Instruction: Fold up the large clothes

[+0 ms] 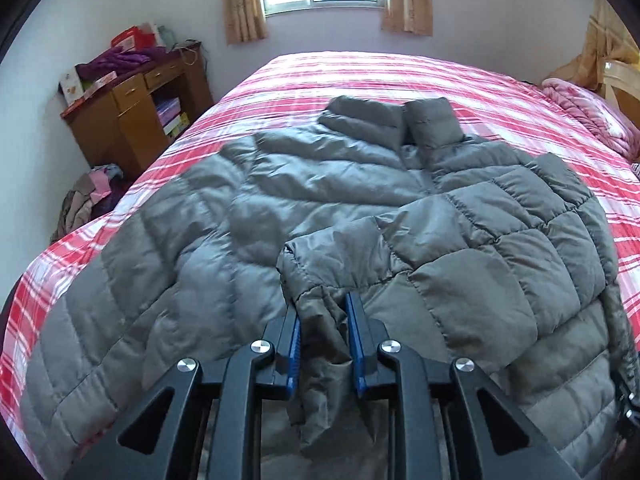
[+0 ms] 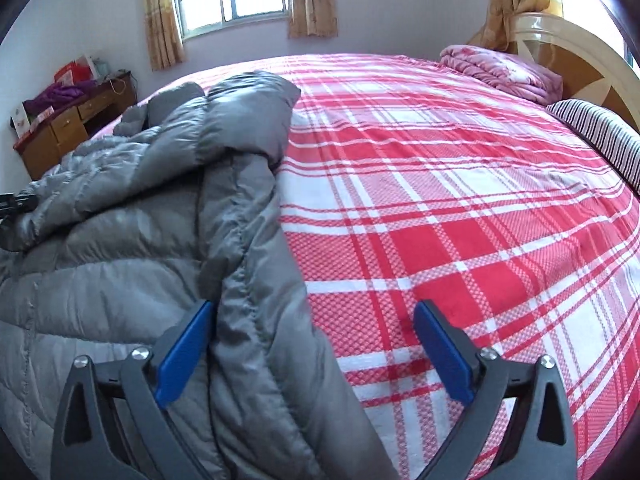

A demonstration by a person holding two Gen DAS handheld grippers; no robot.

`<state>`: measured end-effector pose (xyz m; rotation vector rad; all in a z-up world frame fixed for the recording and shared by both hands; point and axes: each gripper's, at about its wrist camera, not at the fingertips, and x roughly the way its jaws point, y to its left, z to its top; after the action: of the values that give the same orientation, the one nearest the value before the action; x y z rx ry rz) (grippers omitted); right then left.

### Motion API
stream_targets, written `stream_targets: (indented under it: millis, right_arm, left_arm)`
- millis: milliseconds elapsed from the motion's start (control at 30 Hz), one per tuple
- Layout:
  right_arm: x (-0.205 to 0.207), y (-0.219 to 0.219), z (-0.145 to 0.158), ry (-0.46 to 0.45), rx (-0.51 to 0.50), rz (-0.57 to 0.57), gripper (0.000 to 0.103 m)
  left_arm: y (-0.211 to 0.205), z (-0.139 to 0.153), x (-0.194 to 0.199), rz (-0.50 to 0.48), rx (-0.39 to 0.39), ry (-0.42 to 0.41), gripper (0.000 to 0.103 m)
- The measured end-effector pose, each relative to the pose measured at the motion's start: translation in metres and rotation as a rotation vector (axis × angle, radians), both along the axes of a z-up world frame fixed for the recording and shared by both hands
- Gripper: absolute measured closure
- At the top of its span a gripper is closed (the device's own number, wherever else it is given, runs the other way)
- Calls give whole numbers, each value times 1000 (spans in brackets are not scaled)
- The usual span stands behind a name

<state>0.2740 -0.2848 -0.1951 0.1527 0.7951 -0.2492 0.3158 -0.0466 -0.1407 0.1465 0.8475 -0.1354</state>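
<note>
Early fold: grey quilted puffer jacket (image 1: 320,200), one sleeve across.
Left gripper (image 1: 323,332) pinching cuff at 6 o'clock; right gripper (image 2: 316,344) wide open, empty; body unfolded.

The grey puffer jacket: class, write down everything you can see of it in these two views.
The grey puffer jacket is quilted in stitched panels of slightly shiny padded fabric. It lies spread on the red and white checked bedspread, stand-up collar towards the window. One sleeve is folded across the body. The left tongs are shut on a bunch of its fabric; the right tongs stand open astride its edge.
</note>
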Motion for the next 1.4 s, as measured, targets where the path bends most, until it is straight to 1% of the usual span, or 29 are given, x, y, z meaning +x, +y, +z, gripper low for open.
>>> stream_targets:
  millis: [67, 133, 167, 200, 233, 267, 300, 333, 400, 433, 467, 500, 533, 600, 633, 667, 733, 800, 867, 933, 967, 1000, 1033, 1067, 1100, 1133, 1200, 1300, 1400]
  right_arm:
    - [1, -1, -1, 1, -3, 0, 1]
    - [1, -1, -1, 2, -6, 0, 1]
    - [1, -1, -1, 1, -4, 0, 1]
    - [1, -1, -2, 0, -3, 0, 1]
    - [1, -1, -2, 0, -2, 0, 0]
    - [1, -1, -3, 1, -2, 0, 0]
    - [0, 0, -3, 2, 1, 0, 0]
    - [0, -1, -3, 4, 6, 4, 0]
    - [0, -5, 1, 14, 41, 22, 0]
    - [-1, -9, 8, 32, 73, 43, 2]
    - [-3, -10, 12, 40, 88, 52, 5]
    - [-7, -14, 26, 34, 112, 69, 6]
    - [-10, -13, 37, 20, 106, 81, 6]
    - [-12, -11, 65, -24, 54, 100, 6]
    - [-7, -11, 80, -51, 45, 108, 7]
    - [-1, -10, 90, -67, 51, 115, 10]
    - [29, -5, 107, -95, 41, 131, 16]
    - [54, 1, 110, -118, 18, 127, 19]
    - [90, 11, 104, -157, -8, 133, 22]
    - [116, 20, 88, -157, -27, 125, 23]
    - [122, 22, 82, -157, -39, 133, 23]
    - [135, 28, 68, -142, -38, 144, 23]
    - [142, 31, 58, -121, -21, 155, 23]
    - [151, 35, 45, -92, -4, 183, 23]
    - [155, 39, 34, -66, -14, 195, 23]
    - [158, 42, 23, -34, -30, 198, 23]
    - [162, 42, 12, 11, -5, 211, 23]
    - [165, 33, 5, 48, 46, 203, 19]
    - [164, 32, 2, 57, 52, 203, 18]
  left_arm:
    - [6, -2, -4, 10, 12, -4, 81]
    - [9, -5, -6, 30, 36, 6, 68]
    - [11, -5, -8, 35, 42, 4, 66]
    - [13, -4, -9, 42, 49, -3, 62]
    - [14, -3, -11, 51, 58, -9, 51]
    - [16, -2, -12, 63, 72, -14, 44]
    - [19, 1, -13, 80, 94, -18, 32]
    - [22, 6, -15, 93, 106, -29, 32]
    - [31, 25, -23, 101, 95, -73, 32]
    - [34, 34, -26, 105, 90, -90, 31]
    - [36, 45, -29, 106, 79, -112, 30]
    - [37, 54, -31, 103, 65, -131, 27]
    - [36, 64, -31, 102, 43, -154, 24]
    - [28, 80, -28, 107, 4, -196, 18]
    - [21, 82, -26, 110, 0, -206, 17]
    - [13, 83, -22, 120, 1, -213, 16]
    - [-3, 75, -8, 155, 0, -207, 16]
    - [-12, 58, 7, 205, 11, -192, 16]
    - [-18, 32, 29, 251, 17, -131, 16]
    - [-20, 6, 44, 281, 55, -83, 16]
    - [-21, -5, 48, 286, 72, -68, 16]
    - [-21, -21, 56, 291, 103, -43, 16]
    - [-20, -30, 59, 292, 115, -26, 16]
    - [-18, -38, 62, 290, 117, -14, 16]
    - [-15, -43, 63, 285, 108, -10, 15]
    - [-12, -47, 62, 280, 99, -15, 12]
    - [-12, -51, 62, 271, 113, -16, 9]
    - [-13, -55, 62, 282, 131, -19, 6]
    - [-16, -57, 65, 291, 146, -15, 4]
